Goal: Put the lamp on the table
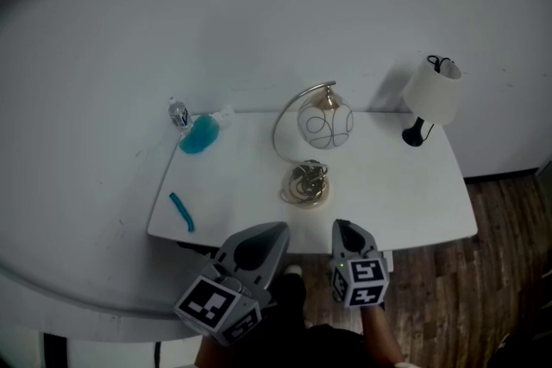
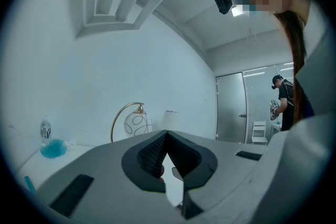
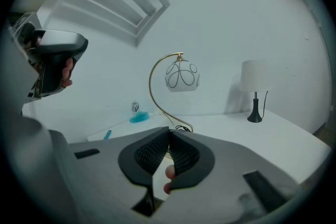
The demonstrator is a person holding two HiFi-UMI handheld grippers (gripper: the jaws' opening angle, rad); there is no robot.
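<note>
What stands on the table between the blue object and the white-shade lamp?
The gold arc lamp with its globe; the head view shows it.

White table bearing gold arc lamp, small shaded lamp, bottle, blue object, teal stick.

Even, cool, dim light; soft shadows; fisheye bending and dark corners.

The head view looks steeply down on the table from over its near edge, with the left gripper and right gripper close below. Each gripper view looks low across the table toward the wall, the left tilted upward. All three share the lamp.
</note>
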